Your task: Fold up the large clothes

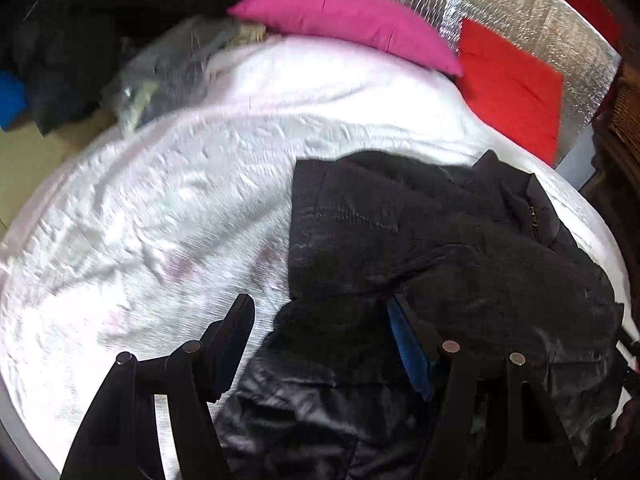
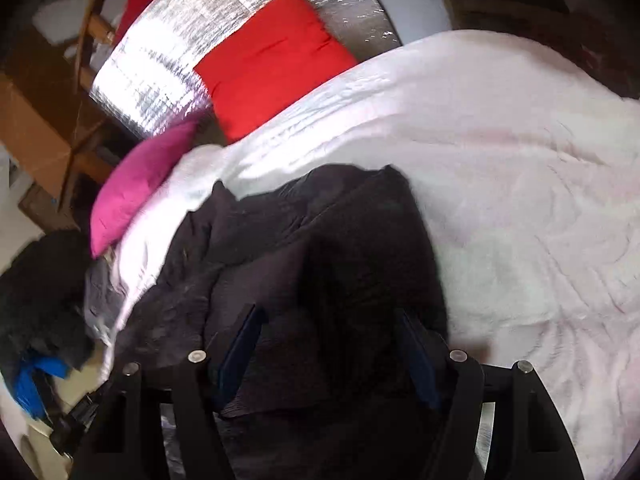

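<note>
Both hand-held grippers point(image 1: 320, 320) point(image 2: 328, 332) agape over blurred black jacket point(image 1: 420, 232), its lower edge cut off.

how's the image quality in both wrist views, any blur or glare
Left wrist view: motion blur smears the white bedspread and pink pillow; the silver foil panel glares. Right wrist view: also blurred, the black jacket loses detail in shadow; fisheye bends both.
</note>
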### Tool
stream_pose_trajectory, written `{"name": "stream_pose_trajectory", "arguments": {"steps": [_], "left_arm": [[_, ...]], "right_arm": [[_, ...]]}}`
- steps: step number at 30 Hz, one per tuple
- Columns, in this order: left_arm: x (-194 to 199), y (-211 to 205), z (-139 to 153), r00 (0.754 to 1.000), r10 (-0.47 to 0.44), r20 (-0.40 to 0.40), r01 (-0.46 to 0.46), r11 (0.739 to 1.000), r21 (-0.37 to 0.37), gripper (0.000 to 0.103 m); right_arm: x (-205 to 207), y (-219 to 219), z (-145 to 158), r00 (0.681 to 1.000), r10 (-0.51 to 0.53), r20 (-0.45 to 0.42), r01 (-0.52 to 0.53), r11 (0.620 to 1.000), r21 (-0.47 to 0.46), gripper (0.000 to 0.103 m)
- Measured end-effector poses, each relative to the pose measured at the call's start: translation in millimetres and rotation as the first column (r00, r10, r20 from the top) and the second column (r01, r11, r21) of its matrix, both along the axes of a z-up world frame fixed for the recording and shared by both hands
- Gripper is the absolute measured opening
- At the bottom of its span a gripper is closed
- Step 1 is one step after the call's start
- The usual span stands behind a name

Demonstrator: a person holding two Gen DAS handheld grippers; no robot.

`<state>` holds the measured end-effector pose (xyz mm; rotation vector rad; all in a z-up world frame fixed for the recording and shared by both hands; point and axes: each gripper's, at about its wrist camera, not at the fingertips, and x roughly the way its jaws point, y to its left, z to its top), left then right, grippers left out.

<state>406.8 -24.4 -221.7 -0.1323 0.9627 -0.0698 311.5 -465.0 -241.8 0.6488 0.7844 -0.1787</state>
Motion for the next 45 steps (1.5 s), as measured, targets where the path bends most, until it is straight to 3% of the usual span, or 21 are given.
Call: {"name": "stream_pose_trajectory", "arguments": {"steps": [1,4,5,10,12,14,16,18,19,21,22,23,26,27,29,31,34,35,38,43,45], "left_arm": [[-0.4,-6.4,-0.2,1.000,-0.019,0.018,0.018,0.999,0.034,0.069],[-9.9,-32.9,-5.8,0.993,-0.108,0.055,0.090,0.961,0.260,0.069],[-12.8,-37.9,-8.6,0.991,-0.124,0.049,0.105,0.952,0.286,0.069],[-24.3,-33.1,-6.3,0.985,-0.164,0.051,0.145,0.954,0.262,0.069],[-24.9,-29.4,-6.4,0.986,-0.157,0.050,0.141,0.959,0.245,0.069],[-27.6,-25.0,-2.3,0.988,-0.145,0.058,0.129,0.968,0.214,0.069],[-35.0,-23.4,4.4,0.989,-0.136,0.065,0.121,0.973,0.198,0.069],[-39.1,-26.9,12.0,0.985,-0.148,0.093,0.130,0.975,0.182,0.069],[-42.2,-29.7,17.8,0.981,-0.160,0.113,0.139,0.975,0.175,0.069],[-51.4,-39.0,29.9,0.968,-0.194,0.160,0.168,0.973,0.160,0.069],[-55.4,-44.6,34.6,0.959,-0.214,0.184,0.186,0.970,0.155,0.070],[-59.6,-51.5,37.3,0.950,-0.236,0.205,0.207,0.966,0.155,0.073],[-63.2,-74.8,31.9,0.934,-0.304,0.188,0.265,0.942,0.207,0.079],[-61.6,-78.4,27.8,0.934,-0.312,0.175,0.271,0.937,0.222,0.079],[-57.4,-88.5,15.3,0.932,-0.339,0.127,0.303,0.923,0.236,0.079],[-50.7,-94.5,-0.5,0.934,-0.353,0.055,0.330,0.911,0.248,0.080],[-48.4,-101.3,-8.2,0.926,-0.374,0.052,0.347,0.897,0.273,0.080],[-50.2,-104.0,-7.5,0.924,-0.379,0.051,0.350,0.892,0.285,0.080],[-48.9,-105.1,-4.4,0.926,-0.373,0.052,0.347,0.898,0.270,0.080],[-48.8,-104.9,4.9,0.922,-0.379,0.074,0.351,0.903,0.249,0.080],[-53.8,-107.2,8.6,0.913,-0.399,0.087,0.368,0.896,0.250,0.080]], "right_arm": [[3.4,7.7,2.5,1.000,0.023,-0.006,-0.023,0.999,-0.037,0.035],[0.9,28.0,15.4,0.999,0.036,-0.014,-0.038,0.991,-0.130,0.018],[-3.5,32.4,22.1,0.999,0.036,0.002,-0.035,0.989,-0.145,0.012],[-49.1,42.2,67.3,0.988,0.020,0.152,0.011,0.979,-0.204,0.009],[-54.3,35.0,60.6,0.993,0.003,0.116,0.020,0.980,-0.199,0.009],[-49.6,19.2,35.0,0.999,-0.054,0.009,0.055,0.984,-0.169,0.009],[-49.5,-2.6,11.9,0.994,-0.091,-0.057,0.088,0.995,-0.048,0.010],[-53.3,-12.4,13.4,0.997,-0.069,-0.029,0.070,0.996,0.058,0.013],[-56.2,-14.9,18.5,0.998,-0.064,0.001,0.064,0.996,0.069,0.017],[-63.5,-20.0,29.8,0.994,-0.084,0.072,0.079,0.994,0.074,0.046],[-64.2,-19.9,33.4,0.992,-0.093,0.091,0.085,0.993,0.085,0.086],[-65.0,-21.6,35.2,0.987,-0.104,0.125,0.090,0.990,0.110,0.097],[-51.3,-18.5,37.4,0.981,-0.070,0.182,0.047,0.990,0.130,0.095],[-41.5,-14.3,36.3,0.985,-0.044,0.164,0.023,0.992,0.125,0.094],[-22.6,-9.5,27.0,0.990,-0.007,0.138,-0.011,0.991,0.130,0.076],[-10.5,-6.3,13.4,0.997,0.011,0.072,-0.021,0.990,0.140,0.068],[5.3,4.4,-9.3,0.999,0.043,-0.013,-0.041,0.994,0.103,0.056],[8.6,11.5,-7.6,0.999,0.048,-0.023,-0.046,0.997,0.054,0.038],[7.2,29.4,6.5,0.997,0.070,-0.045,-0.071,0.997,-0.020,0.015],[-26.2,56.8,60.3,0.998,0.050,0.037,-0.040,0.969,-0.244,0.013],[-37.8,51.9,70.3,0.997,0.022,0.070,-0.002,0.965,-0.262,0.013]]}}
